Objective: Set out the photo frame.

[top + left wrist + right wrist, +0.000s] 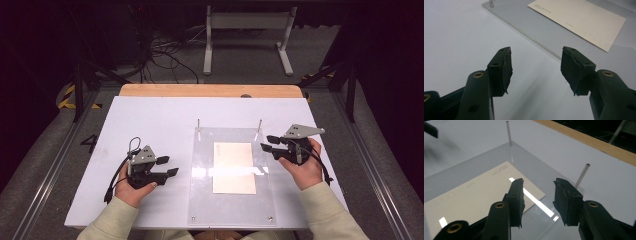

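The cream rectangular paper card lies flat on the clear acrylic plate between the 2 hands, its long axis running away from the person, so it sits inward of both tools and slightly nearer the black right gripper, whose jaws stand apart and empty just over the card's far right corner beside 1 of the 2 thin metal pins. The black left gripper, jaws also apart and holding nothing, hovers over the white table just outside the plate's left edge, so I judge the right hand better placed to reach first.
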A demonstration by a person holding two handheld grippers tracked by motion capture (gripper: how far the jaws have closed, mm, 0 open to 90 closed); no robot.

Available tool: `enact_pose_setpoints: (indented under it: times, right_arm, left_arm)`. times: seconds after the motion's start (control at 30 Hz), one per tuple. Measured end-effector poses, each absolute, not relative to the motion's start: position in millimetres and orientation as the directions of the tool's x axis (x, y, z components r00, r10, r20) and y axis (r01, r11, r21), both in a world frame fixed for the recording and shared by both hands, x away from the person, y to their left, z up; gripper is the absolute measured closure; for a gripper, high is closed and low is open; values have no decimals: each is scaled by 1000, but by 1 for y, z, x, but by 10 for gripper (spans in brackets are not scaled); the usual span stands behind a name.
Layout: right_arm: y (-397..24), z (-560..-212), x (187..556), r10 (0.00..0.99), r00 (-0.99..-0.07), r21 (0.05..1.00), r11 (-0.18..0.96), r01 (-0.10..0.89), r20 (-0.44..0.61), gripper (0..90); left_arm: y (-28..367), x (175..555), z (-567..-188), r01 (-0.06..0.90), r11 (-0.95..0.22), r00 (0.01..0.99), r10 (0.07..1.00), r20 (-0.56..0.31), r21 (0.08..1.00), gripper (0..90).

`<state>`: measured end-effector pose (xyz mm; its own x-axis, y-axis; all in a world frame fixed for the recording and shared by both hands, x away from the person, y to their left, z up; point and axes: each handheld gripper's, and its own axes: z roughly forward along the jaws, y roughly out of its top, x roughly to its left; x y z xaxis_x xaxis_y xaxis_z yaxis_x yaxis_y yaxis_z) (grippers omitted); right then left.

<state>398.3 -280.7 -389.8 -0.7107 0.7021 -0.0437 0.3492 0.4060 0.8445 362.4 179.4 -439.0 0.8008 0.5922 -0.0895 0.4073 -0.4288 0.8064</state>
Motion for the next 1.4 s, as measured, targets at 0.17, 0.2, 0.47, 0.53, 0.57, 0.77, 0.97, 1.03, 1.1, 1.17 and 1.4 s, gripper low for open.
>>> enact_pose_setpoints:
  times: [0.17,0.2,0.47,0.53,0.57,0.77,0.97,1.03,1.1,1.17,1.4]
  right_arm:
    - [-280,-399,421,773,-634,886,291,361,4,665]
    - [-280,-400,426,784,-620,879,288,379,10,671]
    - [-275,-403,457,844,-535,870,285,403,-28,667]
    - [-274,-406,463,849,-527,866,299,402,-49,654]
    - [-274,-406,463,849,-527,866,299,402,-49,654]
    - [-270,-414,475,855,-515,863,307,401,-65,690]
    - [-267,-421,479,856,-512,853,316,416,-67,848]
    - [-267,-421,480,860,-508,853,301,425,-50,850]
    - [-268,-422,480,860,-508,855,297,425,-46,851]
    - [-268,-423,481,862,-505,854,292,430,-41,853]
    - [-264,-426,484,886,-464,848,251,467,-7,859]
  left_arm:
    - [183,360,-439,414,-424,794,600,-92,805,430]
    - [183,360,-439,411,-424,794,601,-89,807,430]
    - [183,360,-440,414,-418,790,607,-90,809,427]
    - [183,360,-439,415,-419,792,603,-94,808,427]
    - [183,360,-439,415,-419,792,603,-94,808,428]
    - [185,359,-437,414,-409,796,596,-105,813,436]
    - [182,359,-438,412,-419,808,579,-111,809,452]
    - [181,359,-438,412,-423,809,577,-111,807,453]
    - [180,359,-438,409,-427,813,572,-109,807,453]
    - [178,359,-439,411,-427,814,570,-113,806,453]
    - [170,355,-439,398,-444,826,554,-103,803,453]
